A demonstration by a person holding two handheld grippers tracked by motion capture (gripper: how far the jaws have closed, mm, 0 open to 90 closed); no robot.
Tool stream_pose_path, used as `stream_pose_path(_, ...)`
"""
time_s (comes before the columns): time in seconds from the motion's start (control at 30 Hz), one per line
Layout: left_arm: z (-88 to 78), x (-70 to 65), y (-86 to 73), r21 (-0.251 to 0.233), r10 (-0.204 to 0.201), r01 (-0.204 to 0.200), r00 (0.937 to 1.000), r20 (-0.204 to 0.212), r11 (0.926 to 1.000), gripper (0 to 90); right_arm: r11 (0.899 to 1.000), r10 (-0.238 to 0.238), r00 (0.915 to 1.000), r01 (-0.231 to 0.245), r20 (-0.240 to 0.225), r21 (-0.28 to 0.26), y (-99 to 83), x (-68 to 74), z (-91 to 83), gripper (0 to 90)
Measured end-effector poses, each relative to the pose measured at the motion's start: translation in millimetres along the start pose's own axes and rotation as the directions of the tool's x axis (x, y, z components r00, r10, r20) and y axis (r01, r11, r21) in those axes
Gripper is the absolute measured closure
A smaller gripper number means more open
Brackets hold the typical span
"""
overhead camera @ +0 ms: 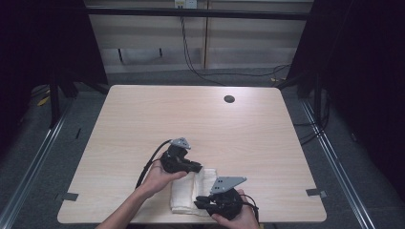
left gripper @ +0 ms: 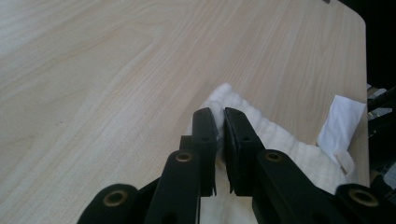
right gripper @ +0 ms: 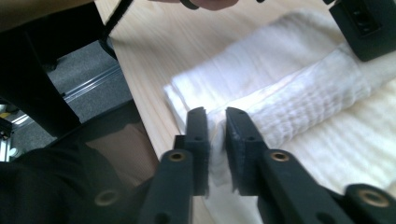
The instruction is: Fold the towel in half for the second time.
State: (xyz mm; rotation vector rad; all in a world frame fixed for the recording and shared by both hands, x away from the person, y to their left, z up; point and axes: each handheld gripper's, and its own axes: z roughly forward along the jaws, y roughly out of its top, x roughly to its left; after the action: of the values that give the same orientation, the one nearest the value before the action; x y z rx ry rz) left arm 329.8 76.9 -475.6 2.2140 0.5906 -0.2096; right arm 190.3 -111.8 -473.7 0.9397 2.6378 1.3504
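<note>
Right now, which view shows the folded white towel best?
The right gripper view: the towel shows its stacked folds and ribbed weave close up. The high view gives its place at the table's near edge; the left gripper view shows one corner.

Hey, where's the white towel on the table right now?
In the high view the folded white towel lies at the table's near edge, a little right of centre, between the left gripper at its far corner and the right gripper at its near edge.

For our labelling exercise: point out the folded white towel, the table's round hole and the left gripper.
Folded white towel (overhead camera: 184, 194): high view, bare middle.
Round dark hole (overhead camera: 229, 99): high view, centre.
Left gripper (left gripper: 221, 126): left gripper view, between fingertips.
</note>
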Motion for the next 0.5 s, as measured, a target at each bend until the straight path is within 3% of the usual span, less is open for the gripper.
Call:
stream_pose_path(0.17,6.1,-0.3,-0.4,-0.020,-0.015,0.015,0.9998,0.011,0.9997,80.0,1.000,0.019,0.9998,-0.019,0.010,-0.009,-5.3,-6.5,-1.4,67.5)
stream_pose_path(0.2,6.8,-0.5,0.3,-0.020,-0.013,0.013,0.9997,0.020,0.9997,77.9,0.999,0.035,0.9992,-0.035,0.017,-0.019,-6.1,-9.8,-3.9,61.2)
stream_pose_path(0.4,10.9,-6.4,6.7,-0.031,0.009,-0.008,0.9988,0.049,0.9995,71.7,0.997,0.066,0.9961,-0.064,0.060,-0.035,-5.3,-16.2,-10.0,55.2)
stream_pose_path(0.5,11.2,-8.1,7.7,-0.061,0.012,-0.009,0.9985,0.054,0.9981,69.1,0.996,0.084,0.9919,-0.080,0.095,-0.049,-2.2,-22.6,-12.1,55.9)
